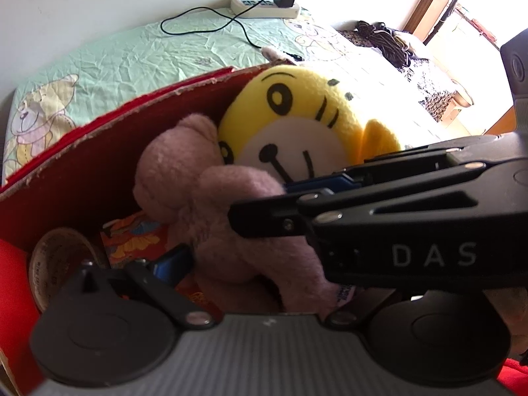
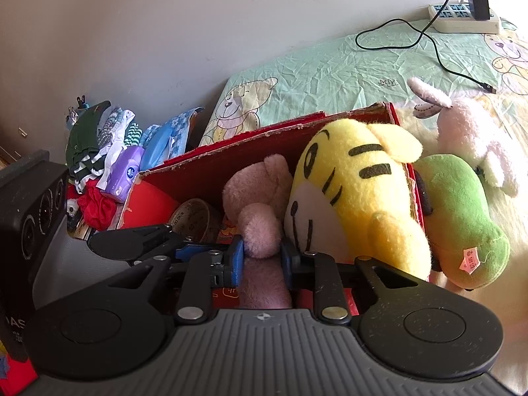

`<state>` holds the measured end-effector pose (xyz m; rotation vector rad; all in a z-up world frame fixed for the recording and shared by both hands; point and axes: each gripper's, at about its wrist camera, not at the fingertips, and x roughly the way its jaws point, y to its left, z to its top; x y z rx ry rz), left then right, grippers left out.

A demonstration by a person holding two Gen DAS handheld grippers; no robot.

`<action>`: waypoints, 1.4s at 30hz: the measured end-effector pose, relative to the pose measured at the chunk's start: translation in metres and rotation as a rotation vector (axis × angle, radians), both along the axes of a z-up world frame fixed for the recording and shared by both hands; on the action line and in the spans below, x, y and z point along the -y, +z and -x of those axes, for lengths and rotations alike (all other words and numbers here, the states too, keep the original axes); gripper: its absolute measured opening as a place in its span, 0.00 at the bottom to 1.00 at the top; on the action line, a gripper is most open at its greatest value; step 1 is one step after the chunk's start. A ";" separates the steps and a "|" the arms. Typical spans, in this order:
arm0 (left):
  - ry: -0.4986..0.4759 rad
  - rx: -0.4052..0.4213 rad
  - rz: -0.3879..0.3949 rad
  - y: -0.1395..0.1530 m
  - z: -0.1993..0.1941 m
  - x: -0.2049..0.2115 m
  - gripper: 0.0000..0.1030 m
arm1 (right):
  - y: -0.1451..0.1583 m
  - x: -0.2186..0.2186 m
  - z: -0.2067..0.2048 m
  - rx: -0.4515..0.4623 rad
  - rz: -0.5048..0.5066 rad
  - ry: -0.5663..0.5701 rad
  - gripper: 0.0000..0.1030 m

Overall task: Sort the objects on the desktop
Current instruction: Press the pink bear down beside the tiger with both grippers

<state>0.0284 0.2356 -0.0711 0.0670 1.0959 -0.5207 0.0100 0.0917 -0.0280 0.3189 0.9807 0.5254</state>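
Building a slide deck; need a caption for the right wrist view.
Right gripper clamps pink teddy inside red box.

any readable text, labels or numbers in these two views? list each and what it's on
"DAS": white letters on the black right gripper body.
"AS": partial white letters on the black left gripper body.
Print around the round brown tape roll: too blurred to read.
Pink tag on the green plush toy: unreadable.
Logo on the purple tissue pack: unreadable.
Tag on the pink plush bear: blurred.
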 end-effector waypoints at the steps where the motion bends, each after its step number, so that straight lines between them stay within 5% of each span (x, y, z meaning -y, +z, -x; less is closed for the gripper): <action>1: 0.000 0.001 -0.003 0.000 0.000 0.000 0.97 | 0.000 0.000 0.001 0.003 0.002 -0.002 0.22; 15: -0.020 0.036 -0.056 -0.004 0.011 0.008 0.99 | -0.005 0.008 0.012 0.029 -0.025 -0.043 0.22; 42: 0.021 0.038 -0.024 0.003 0.021 0.003 0.96 | -0.008 0.024 0.032 0.033 -0.060 -0.132 0.21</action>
